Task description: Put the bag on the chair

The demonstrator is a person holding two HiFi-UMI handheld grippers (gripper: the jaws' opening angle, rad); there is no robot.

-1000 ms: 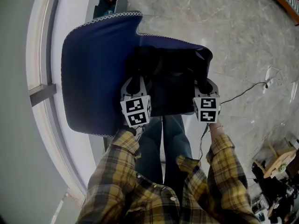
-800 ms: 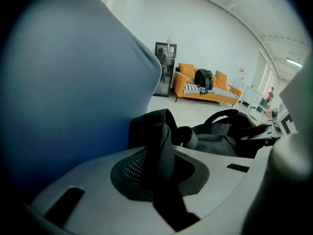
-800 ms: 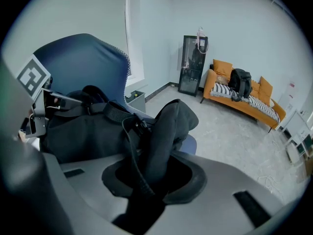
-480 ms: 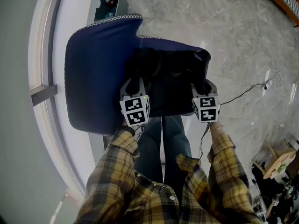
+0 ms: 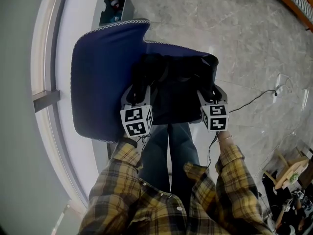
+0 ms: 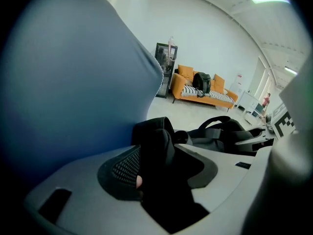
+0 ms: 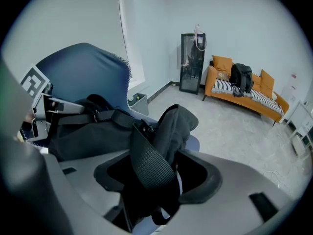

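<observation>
A black bag [image 5: 178,82] sits on the seat of a dark blue chair [image 5: 100,77], against its backrest. My left gripper [image 5: 142,86] is at the bag's left shoulder strap [image 6: 157,140], and my right gripper [image 5: 208,88] at the right strap [image 7: 172,126]. Both pairs of jaws have just been opening. Each strap still lies loosely between its wide-spread jaws, with a gap beside it. In the left gripper view the chair back [image 6: 63,82] fills the left side. The bag's body [image 7: 83,136] shows in the right gripper view, in front of the chair [image 7: 85,65].
A window frame [image 5: 44,87] runs along the left behind the chair. A small box [image 5: 113,6] stands beyond the chair and a cable [image 5: 254,99] lies on the marble floor. An orange sofa [image 7: 244,94] and a dark cabinet [image 7: 190,62] stand across the room. Clutter [image 5: 288,175] fills the lower right.
Both grippers' jaws have spread apart, so the straps are no longer pinched. The left gripper's cube has shifted slightly left. The bag stays on the seat.
</observation>
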